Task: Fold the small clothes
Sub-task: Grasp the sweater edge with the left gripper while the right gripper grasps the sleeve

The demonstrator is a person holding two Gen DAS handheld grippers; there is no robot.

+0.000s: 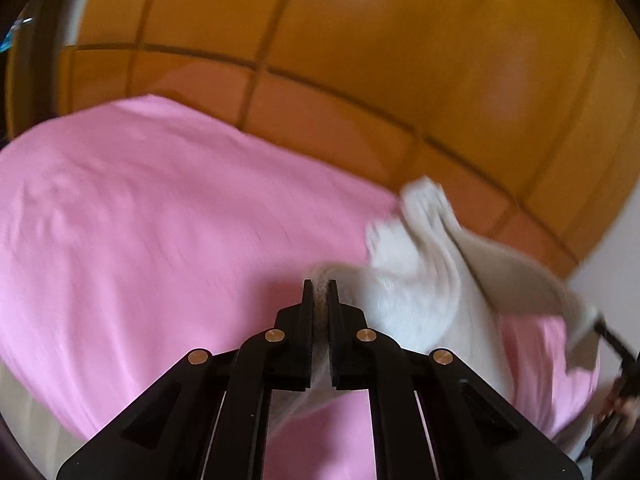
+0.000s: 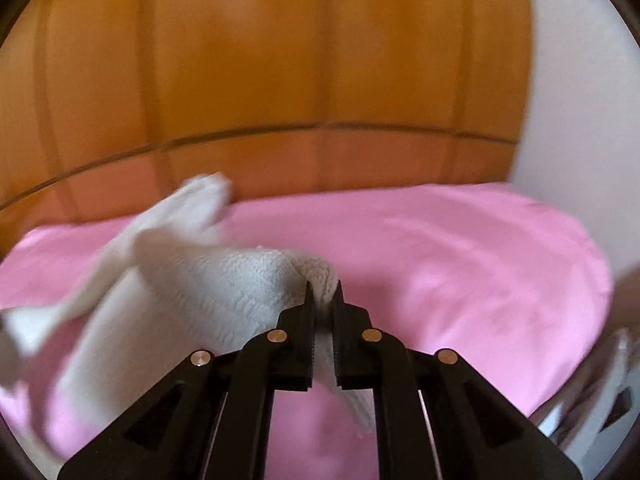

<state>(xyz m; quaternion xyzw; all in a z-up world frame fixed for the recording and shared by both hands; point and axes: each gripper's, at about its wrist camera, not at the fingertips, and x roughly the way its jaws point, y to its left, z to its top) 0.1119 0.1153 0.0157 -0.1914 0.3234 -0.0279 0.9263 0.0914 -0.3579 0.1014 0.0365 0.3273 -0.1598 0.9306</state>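
white towel [image 1: 416, 280] | stretched between both | left gripper [image 1: 320, 286] clamps edge | right gripper [image 2: 323, 288] clamps edge

A smooth pink fabric sheet [image 1: 140, 220] lies spread over the bed and fills most of the lower half of both wrist views [image 2: 460, 260]; it shows shallow wrinkles. Behind it stands a glossy orange-brown wooden panelled wall [image 1: 360, 40], split by dark grooves into rectangular sections, with a horizontal groove low down, just above the sheet's far edge [image 2: 280, 60]. A plain white wall [image 2: 580, 80] adjoins the wood on the right side of the right wrist view. Both views are blurred.
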